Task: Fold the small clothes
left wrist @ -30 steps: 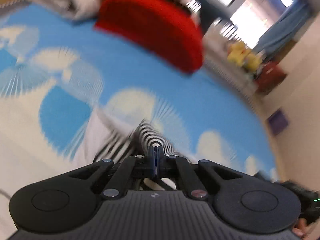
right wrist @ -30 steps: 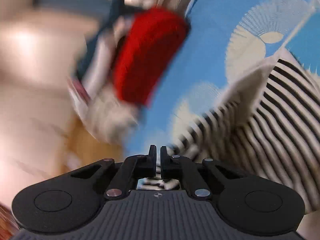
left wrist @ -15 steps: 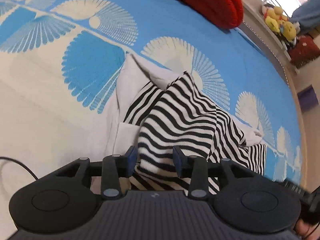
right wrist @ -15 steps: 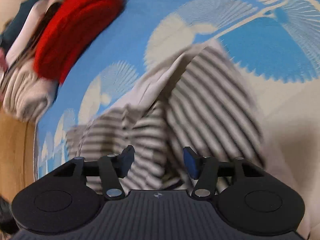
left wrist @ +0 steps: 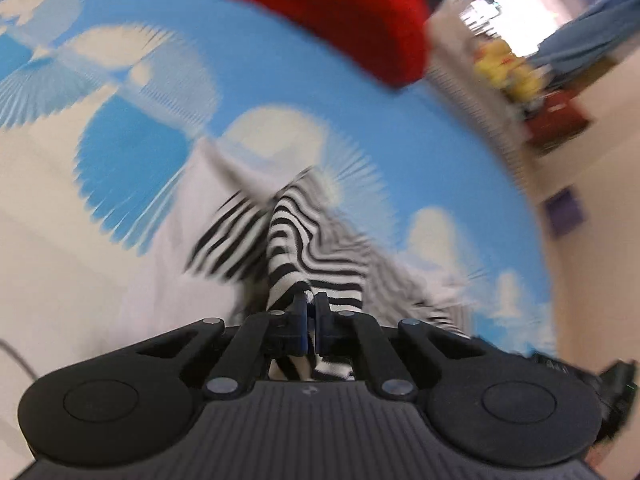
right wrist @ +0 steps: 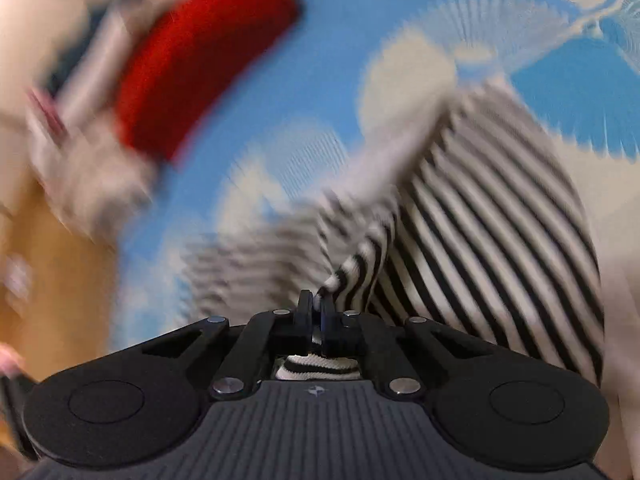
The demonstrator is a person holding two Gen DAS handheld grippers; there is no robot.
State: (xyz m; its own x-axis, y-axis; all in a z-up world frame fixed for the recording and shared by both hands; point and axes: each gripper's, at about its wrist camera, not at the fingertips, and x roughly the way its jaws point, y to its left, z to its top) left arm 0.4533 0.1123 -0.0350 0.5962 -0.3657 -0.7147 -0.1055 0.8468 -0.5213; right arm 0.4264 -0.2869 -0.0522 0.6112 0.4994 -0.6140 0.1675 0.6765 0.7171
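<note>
One black-and-white striped garment [left wrist: 304,240] lies on the blue fan-print bedspread [left wrist: 280,92], lifted at two edges. Left gripper [left wrist: 311,306] jaws pinched tight on a striped fold; right gripper [right wrist: 316,302] jaws likewise clamped on a striped edge [right wrist: 360,276]. One red cushion [left wrist: 340,12] lies beyond it. Only the left view shows yellow plush toys [left wrist: 508,68]; only the right shows the wooden bed edge [right wrist: 52,280]. Both blurred.

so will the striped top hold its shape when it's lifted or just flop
Likely flop: the striped top bunches and drapes where the right gripper and left gripper pinch it. Probably light, since small pinches raise it. The knit looks grippy rather than slippery.
</note>
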